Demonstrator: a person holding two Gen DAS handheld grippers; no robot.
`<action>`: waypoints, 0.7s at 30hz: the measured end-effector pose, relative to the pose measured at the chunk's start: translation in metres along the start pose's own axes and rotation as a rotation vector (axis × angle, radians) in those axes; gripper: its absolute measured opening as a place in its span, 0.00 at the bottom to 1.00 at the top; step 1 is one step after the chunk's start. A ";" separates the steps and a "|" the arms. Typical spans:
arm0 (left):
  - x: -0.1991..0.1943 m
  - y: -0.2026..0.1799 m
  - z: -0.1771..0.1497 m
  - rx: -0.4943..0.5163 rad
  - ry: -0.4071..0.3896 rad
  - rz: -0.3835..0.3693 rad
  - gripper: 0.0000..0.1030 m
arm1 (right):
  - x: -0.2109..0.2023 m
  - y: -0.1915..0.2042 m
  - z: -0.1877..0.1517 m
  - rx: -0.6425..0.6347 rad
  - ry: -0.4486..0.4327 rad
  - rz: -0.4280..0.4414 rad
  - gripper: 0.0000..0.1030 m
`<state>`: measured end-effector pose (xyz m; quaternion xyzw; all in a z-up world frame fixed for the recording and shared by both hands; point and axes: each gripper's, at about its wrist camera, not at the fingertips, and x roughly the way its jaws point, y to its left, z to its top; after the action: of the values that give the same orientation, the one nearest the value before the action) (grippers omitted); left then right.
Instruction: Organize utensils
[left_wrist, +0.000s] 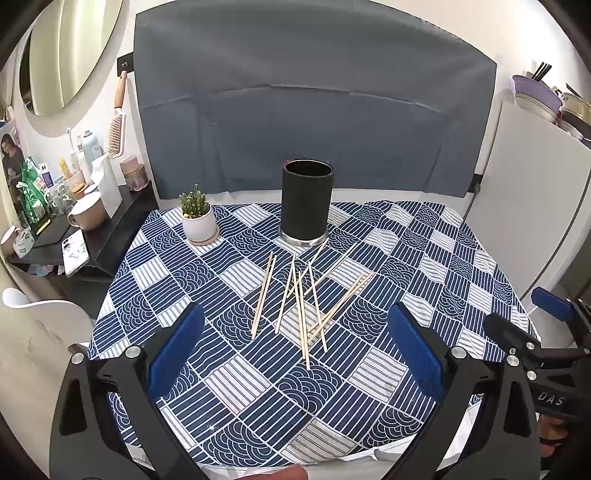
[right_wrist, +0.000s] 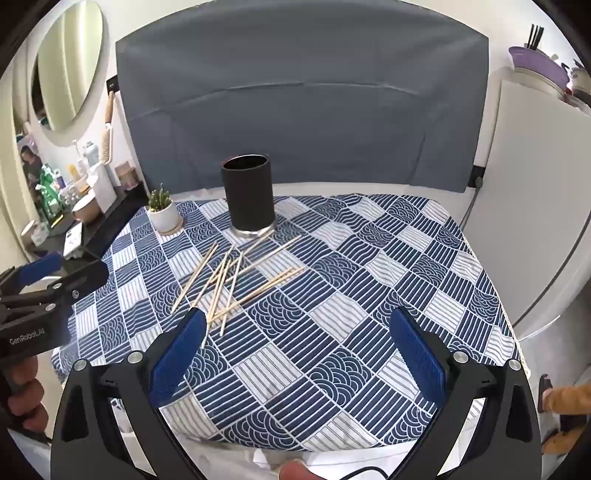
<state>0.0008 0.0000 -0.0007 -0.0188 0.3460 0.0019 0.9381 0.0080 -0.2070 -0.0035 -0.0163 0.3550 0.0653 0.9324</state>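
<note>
Left wrist view: black holder (left_wrist: 307, 201) upright, contents unseen, chopsticks (left_wrist: 303, 299) scattered before it; left gripper (left_wrist: 295, 350) and right gripper (right_wrist: 295, 350) agape, empty.

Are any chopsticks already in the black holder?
No, the chopsticks all lie scattered on the tablecloth before the black holder.

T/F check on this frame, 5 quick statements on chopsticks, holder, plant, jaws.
1. The chopsticks lie scattered on the tablecloth. True.
2. The black holder lies tipped on its side. False: it stands upright.
3. Chopsticks already stand in the holder. False: none show above its rim.
4. The left gripper and right gripper both have open, empty jaws. True.
5. The potted plant stands right of the holder. False: it stands left.
</note>
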 end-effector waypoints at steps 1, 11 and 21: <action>0.000 -0.001 0.000 0.003 0.001 -0.001 0.94 | 0.000 0.000 0.000 -0.002 0.006 0.000 0.93; 0.005 0.001 0.004 -0.013 0.029 0.017 0.94 | 0.002 0.000 -0.002 0.013 -0.007 -0.022 0.93; -0.001 0.002 0.001 0.005 0.011 0.009 0.94 | -0.006 -0.001 -0.002 0.031 -0.002 -0.021 0.93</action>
<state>0.0009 0.0023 0.0002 -0.0150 0.3511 0.0053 0.9362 0.0031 -0.2085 -0.0009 -0.0053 0.3550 0.0500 0.9335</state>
